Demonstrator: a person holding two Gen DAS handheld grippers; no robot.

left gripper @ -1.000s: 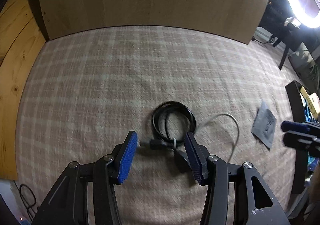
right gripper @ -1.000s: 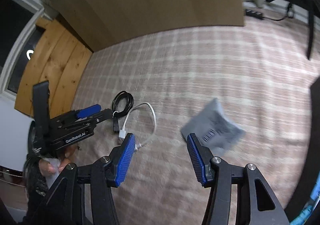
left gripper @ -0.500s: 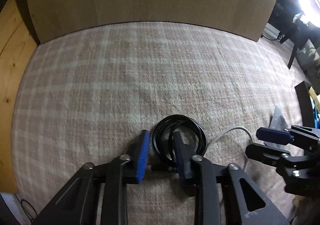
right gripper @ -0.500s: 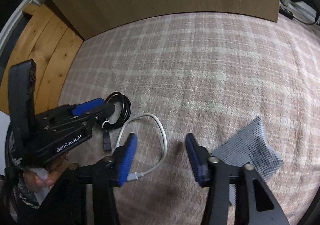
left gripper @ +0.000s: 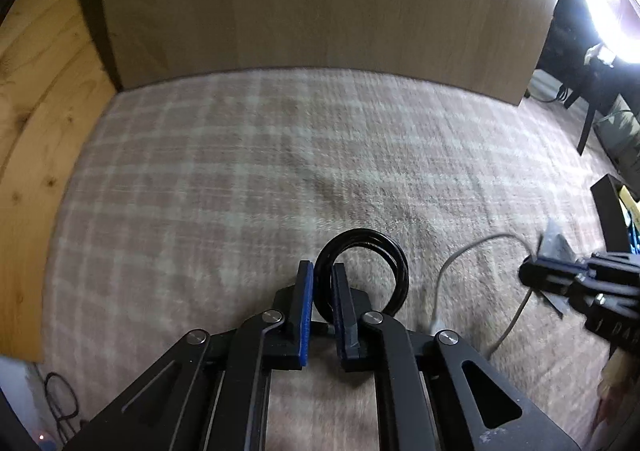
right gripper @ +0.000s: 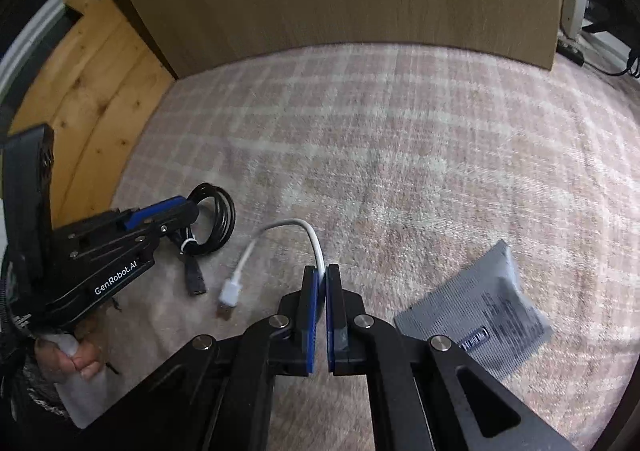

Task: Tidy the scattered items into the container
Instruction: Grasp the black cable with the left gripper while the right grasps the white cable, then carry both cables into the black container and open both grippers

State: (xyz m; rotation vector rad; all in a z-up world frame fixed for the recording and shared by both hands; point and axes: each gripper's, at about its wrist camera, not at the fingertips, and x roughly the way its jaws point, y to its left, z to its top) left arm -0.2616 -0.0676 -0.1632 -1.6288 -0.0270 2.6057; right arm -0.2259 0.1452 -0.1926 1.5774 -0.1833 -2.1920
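— Both pairs of tongs had just been closing, and each came down over its own cable. What did the left gripper [left gripper: 320, 283] have?

— Its blue pads were clenched on one side of the coiled black cable [left gripper: 362, 247]; most of the loop stuck out ahead of the fingertips and to their right, on the plaid blanket [left gripper: 240, 179]. In the right wrist view the same left gripper [right gripper: 188, 211] sat at the far left, with the black plug end trailing just beside it toward the camera.

— And further right?

— The white cable [right gripper: 280, 235] arched between the two tools. Its metal-tipped plug lay to the left of the right gripper [right gripper: 322, 275], whose pads were pinched on the cable's other leg. Whether the cable had left the blanket I could not tell.

— What else lay near?

— A flat grey foil packet [right gripper: 476, 311] with small print, just right of the right tongs and apart from them. From the left wrist view it peeked out behind the right gripper [left gripper: 536, 275], partly hidden. Past that, at the right edge, stood the dark wall of the container [left gripper: 608, 211], with something yellow and blue inside.

— Anything blocking?

— Nothing between the tongs and their cables. Beyond both, a smooth pale wooden panel [left gripper: 320, 3] rose at the blanket's far edge, with knotty orange planks [left gripper: 36, 111] off to the left.
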